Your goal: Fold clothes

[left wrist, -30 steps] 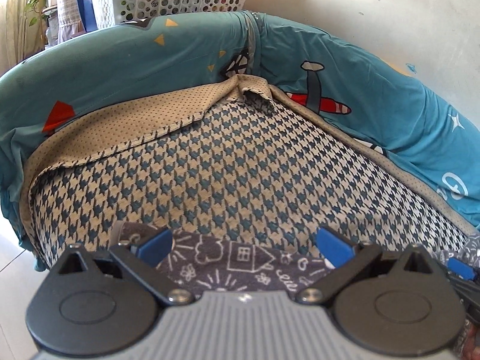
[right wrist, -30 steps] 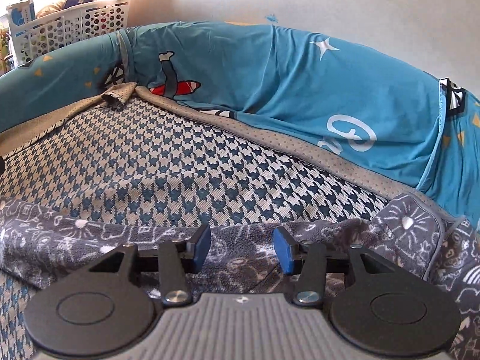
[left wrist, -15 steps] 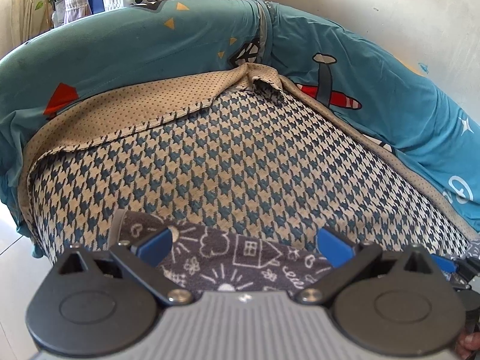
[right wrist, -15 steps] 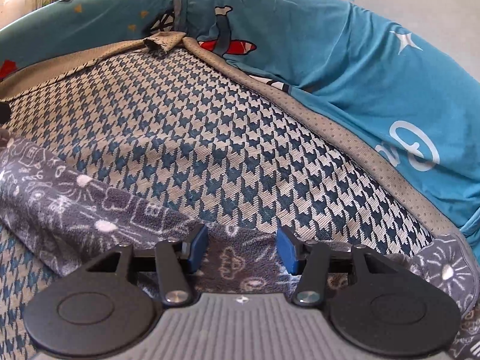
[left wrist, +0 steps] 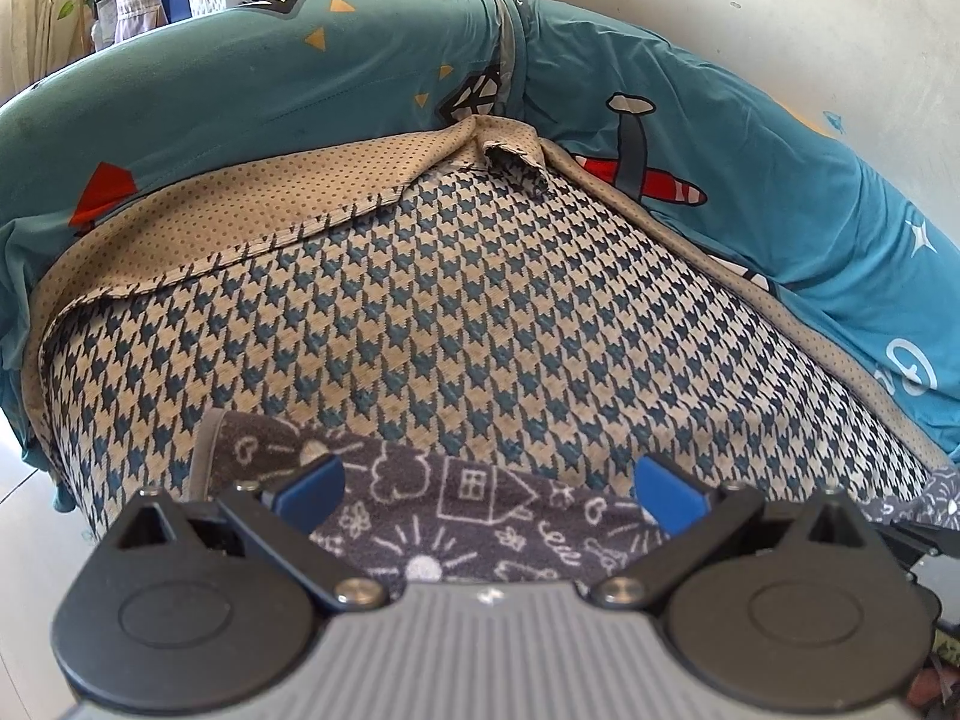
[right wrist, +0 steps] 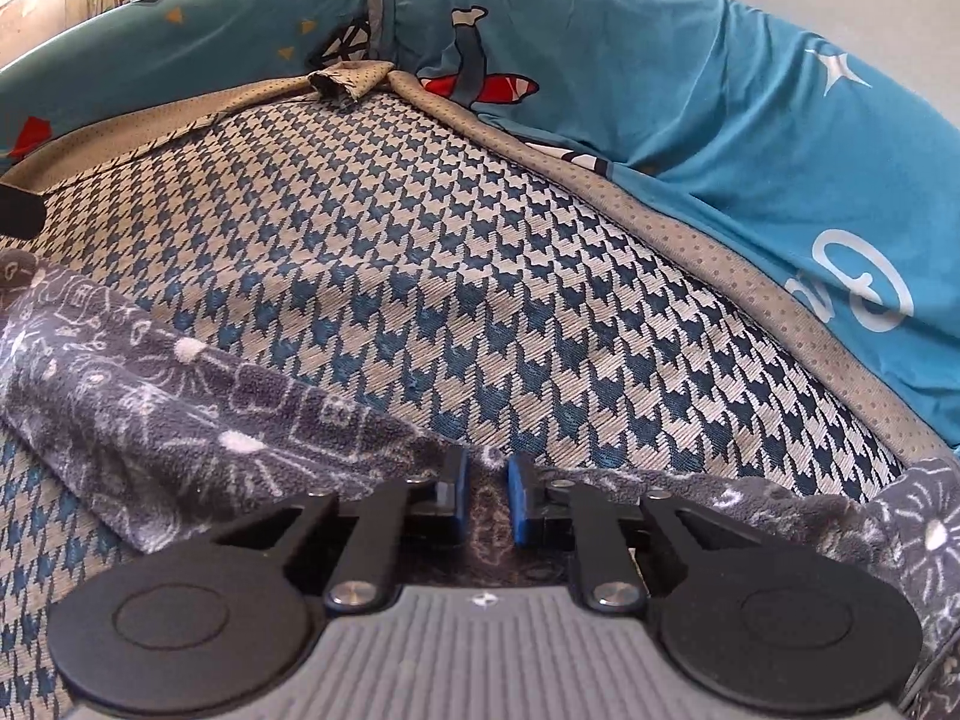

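Grey fleece doodle-print garment [right wrist: 198,420], lower frame, was pinched by the right hand-held gripper [right wrist: 485,495] for folding, while the left hand-held gripper [left wrist: 486,489] gaped apart above it.

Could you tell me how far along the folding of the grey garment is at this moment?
Early. Nothing looks folded yet: the grey garment lies rumpled across the houndstooth cushion. In hand: the right gripper has its fingers nearly closed on the garment's edge, while the left gripper is wide open over its other end. Left to do: the left grasp, then the folds.
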`<state>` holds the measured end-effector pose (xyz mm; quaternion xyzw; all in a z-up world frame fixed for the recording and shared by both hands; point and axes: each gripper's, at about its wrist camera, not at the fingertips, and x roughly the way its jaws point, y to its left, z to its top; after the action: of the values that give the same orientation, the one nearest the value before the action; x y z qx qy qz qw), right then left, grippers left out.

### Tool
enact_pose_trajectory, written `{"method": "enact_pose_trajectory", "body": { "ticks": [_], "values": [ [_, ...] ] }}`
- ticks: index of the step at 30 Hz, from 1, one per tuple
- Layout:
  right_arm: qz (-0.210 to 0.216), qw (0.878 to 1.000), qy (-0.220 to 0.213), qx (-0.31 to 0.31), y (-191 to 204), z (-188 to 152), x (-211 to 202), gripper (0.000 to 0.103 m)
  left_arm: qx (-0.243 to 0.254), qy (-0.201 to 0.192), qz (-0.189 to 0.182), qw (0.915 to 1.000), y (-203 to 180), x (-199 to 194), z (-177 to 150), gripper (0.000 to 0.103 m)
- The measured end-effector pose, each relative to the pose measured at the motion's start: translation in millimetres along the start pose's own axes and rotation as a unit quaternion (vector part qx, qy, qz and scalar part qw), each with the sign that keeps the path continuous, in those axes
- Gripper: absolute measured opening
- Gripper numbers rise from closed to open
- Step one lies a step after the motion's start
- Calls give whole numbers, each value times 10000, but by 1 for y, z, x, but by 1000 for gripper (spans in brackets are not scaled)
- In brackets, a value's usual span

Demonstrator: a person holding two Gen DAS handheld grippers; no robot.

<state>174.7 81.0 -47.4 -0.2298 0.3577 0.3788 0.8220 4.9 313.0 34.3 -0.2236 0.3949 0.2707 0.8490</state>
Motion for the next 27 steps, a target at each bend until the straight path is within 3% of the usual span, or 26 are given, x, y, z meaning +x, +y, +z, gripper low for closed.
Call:
{"method": "enact_pose_trajectory", "body": {
  "ticks": [6, 13, 17, 20, 23, 27],
  "values": [
    [-26, 9993, -241, 287, -7, 3, -7, 2, -15, 0, 29, 10000, -1, 0, 0, 103],
    [-486, 9893, -1135, 781, -14, 34, -21, 1, -31, 26, 108, 9999, 2, 3, 1, 103],
    [-580, 9913, -932, 729, -8, 40, -6, 1, -51, 55, 140, 9999, 4, 4, 2, 103],
    [-178, 9914, -934, 901, -4, 32, -16, 1, -229, -22, 211, 9995, 13, 2, 6, 103],
    [-46, 9913, -1026, 821, 11, 20, -31, 2, -397, 0, 261, 9989, 21, 4, 7, 103],
    [198, 9898, -1084, 908, 29, 1, -51, 5, -293, 79, 163, 9994, 18, 6, 6, 103]
  ]
}}
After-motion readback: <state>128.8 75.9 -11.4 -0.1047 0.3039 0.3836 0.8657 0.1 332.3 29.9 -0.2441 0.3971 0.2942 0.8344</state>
